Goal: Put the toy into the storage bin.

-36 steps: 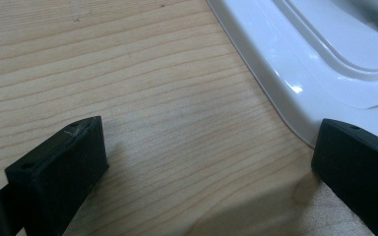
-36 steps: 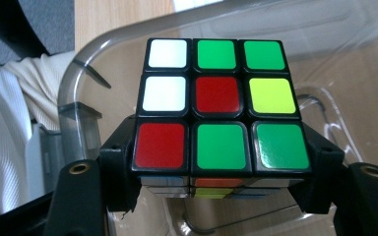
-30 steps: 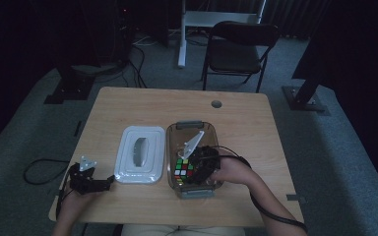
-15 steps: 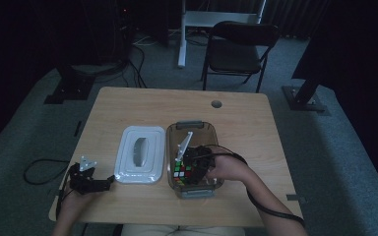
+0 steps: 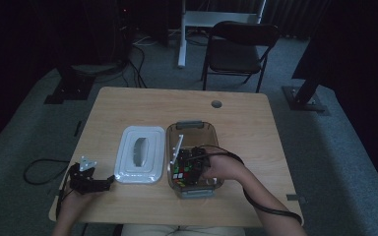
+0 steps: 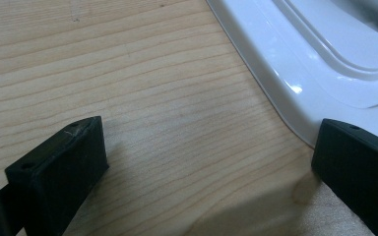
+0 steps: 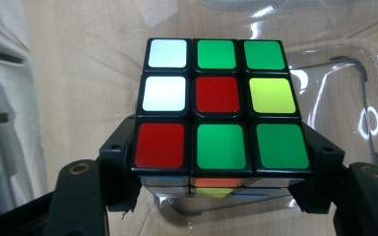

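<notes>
Clenching a puzzle cube (image 7: 219, 105) by its lower sides, the right gripper (image 5: 193, 164) sits inside the clear container (image 5: 193, 129) on the wooden surface (image 5: 256, 128), the cube low within the walls and its top face showing white, green, red and yellow squares. Just beside the container lies its white lid (image 5: 139, 153). The left gripper (image 6: 206, 162) rests on the surface near the lid's corner, released, with bare wood between its jaws.
</notes>
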{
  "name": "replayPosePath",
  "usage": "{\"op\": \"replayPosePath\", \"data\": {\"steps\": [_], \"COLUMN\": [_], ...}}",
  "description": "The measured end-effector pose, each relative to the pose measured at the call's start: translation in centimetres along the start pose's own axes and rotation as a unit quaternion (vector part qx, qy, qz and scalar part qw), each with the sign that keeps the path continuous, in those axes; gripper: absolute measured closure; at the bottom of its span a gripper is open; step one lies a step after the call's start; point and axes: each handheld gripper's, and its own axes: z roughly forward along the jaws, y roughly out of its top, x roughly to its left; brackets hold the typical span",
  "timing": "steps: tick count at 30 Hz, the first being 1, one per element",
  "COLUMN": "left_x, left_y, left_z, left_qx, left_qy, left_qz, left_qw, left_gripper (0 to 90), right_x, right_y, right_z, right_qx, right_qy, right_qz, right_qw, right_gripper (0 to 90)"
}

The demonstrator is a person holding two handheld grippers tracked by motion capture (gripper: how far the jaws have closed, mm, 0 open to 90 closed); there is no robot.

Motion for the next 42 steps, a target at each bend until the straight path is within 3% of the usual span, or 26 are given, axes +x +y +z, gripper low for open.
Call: {"op": "replayPosePath", "data": {"steps": [12, 31, 39, 42], "left_x": [0.0, 0.0, 0.0, 0.0], "left_y": [0.0, 0.0, 0.0, 0.0], "left_z": [0.0, 0.0, 0.0, 0.0], "left_qx": [0.000, 0.000, 0.001, 0.001], "left_qy": [0.000, -0.001, -0.002, -0.002], "left_qz": [0.000, 0.001, 0.003, 0.003], "left_qw": [1.0000, 1.0000, 1.0000, 1.0000], "left_gripper": [0.8, 0.8, 0.8, 0.8], "right_x": [0.0, 0.3, 0.1, 0.1], "right_y": [0.8, 1.8, 1.8, 1.6], "right_z": [0.7, 1.7, 1.2, 0.8], "right_qx": [0.034, 0.081, 0.063, 0.044], "right_qy": [0.010, 0.003, 0.014, 0.014], "right_qz": [-0.003, -0.017, -0.001, 0.002], "right_qw": [0.9994, 0.9966, 0.9979, 0.9989], "right_gripper": [33.7, 33.3, 29.7, 28.0]}}
